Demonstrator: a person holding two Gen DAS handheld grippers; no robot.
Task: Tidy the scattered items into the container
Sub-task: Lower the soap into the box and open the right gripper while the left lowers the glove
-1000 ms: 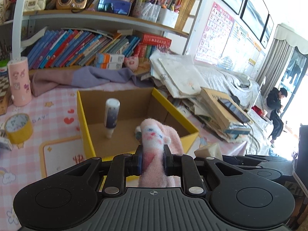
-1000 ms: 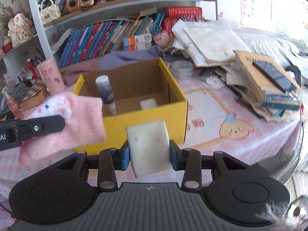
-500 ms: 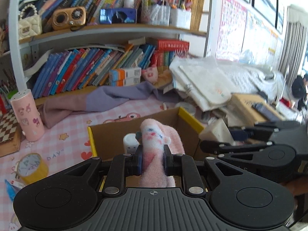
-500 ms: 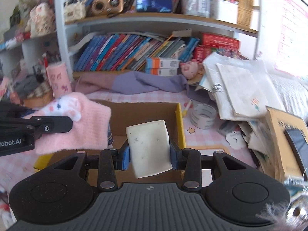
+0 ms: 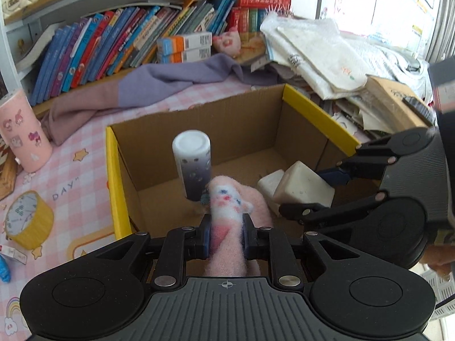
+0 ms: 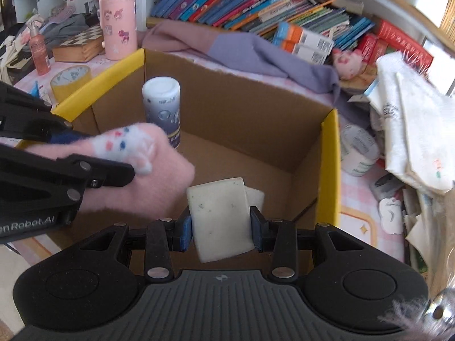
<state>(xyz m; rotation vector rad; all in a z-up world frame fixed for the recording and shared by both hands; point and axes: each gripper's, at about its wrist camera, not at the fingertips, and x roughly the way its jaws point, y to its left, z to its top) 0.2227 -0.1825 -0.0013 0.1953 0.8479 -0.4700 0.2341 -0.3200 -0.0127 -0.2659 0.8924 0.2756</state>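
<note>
Left gripper (image 5: 226,237): its jaws are closing tightly on a pink fuzzy sock (image 5: 233,227) with a white animal face, pinching it near the middle so that the face end is projecting forward. The gripper is hanging over the near edge of the open cardboard box (image 5: 250,119), tilted downward into it. In the right wrist view the same gripper (image 6: 93,153) is reaching in from the left, and the sock (image 6: 148,176) is drooping over the box interior.

Right gripper (image 6: 220,227): its jaws are pressing on both sides of a white speckled block (image 6: 220,216), holding it upright. It too is pointing down into the box (image 6: 330,153). In the left wrist view this gripper (image 5: 321,190) is entering from the right, the block (image 5: 304,187) sitting just above a second white block (image 5: 268,182) that is lying on the box floor.

Box contents: a white-capped bottle with a dark label (image 5: 193,164) is standing upright near the left wall.

Surface: the box, yellow on its outer faces, is resting on a pink checked tablecloth (image 5: 79,176). A yellow tape roll (image 5: 28,221) is lying to the left of the box, and a pink cylindrical case (image 5: 22,133) is standing farther back. A clear tape roll (image 6: 358,150) is lying to the right of the box.

Room: a purple and pink cloth (image 5: 159,85) is spreading behind the box, below a shelf of leaning books (image 5: 128,42). Stacked papers and bags (image 5: 327,54) are crowding the right side.
</note>
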